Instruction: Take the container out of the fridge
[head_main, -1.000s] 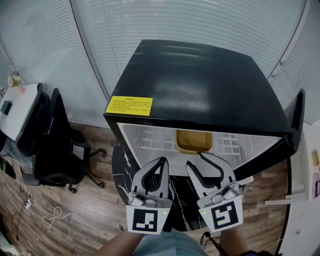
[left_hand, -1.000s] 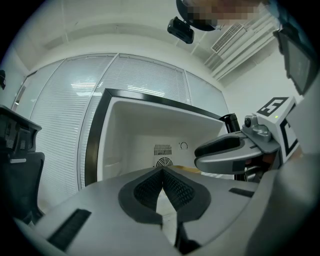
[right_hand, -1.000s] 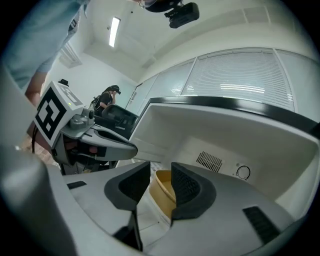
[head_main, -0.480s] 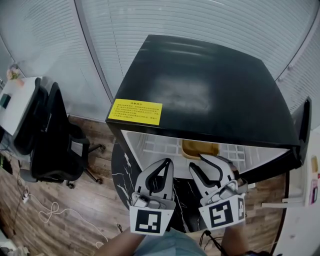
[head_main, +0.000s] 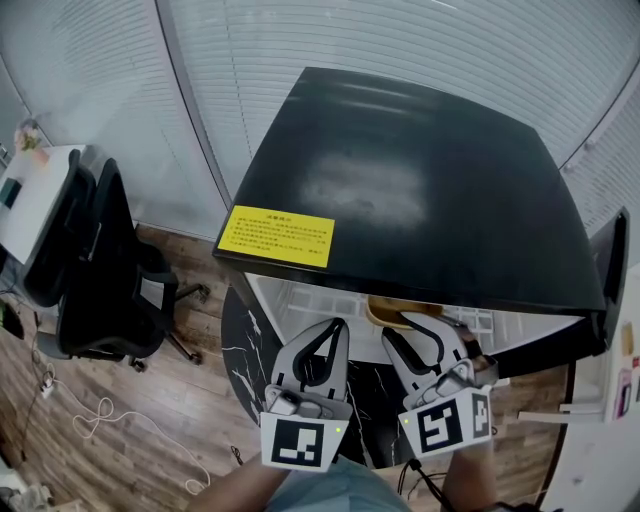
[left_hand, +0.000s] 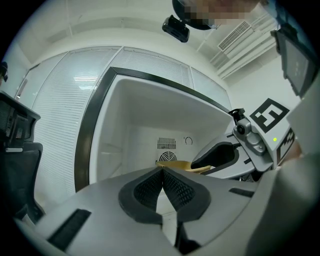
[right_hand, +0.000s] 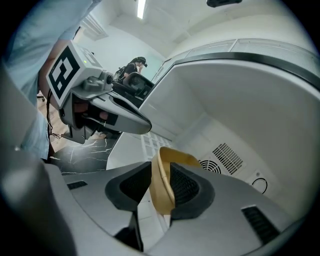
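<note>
Straddling the near wall of the yellow container (head_main: 390, 310) in the fridge (head_main: 400, 180), lower centre, with right gripper (head_main: 418, 325) fingers apart, just closing, to pull out. Holding left gripper (head_main: 332, 325) closed together, empty, aside.

The fridge (head_main: 400, 170) cavity stood open at the front. Its top overhung the entry; the open door (head_main: 612, 262) bounded the right side. The yellow container (right_hand: 161, 185) occupied the middle of the wire shelf (head_main: 310, 300).
</note>
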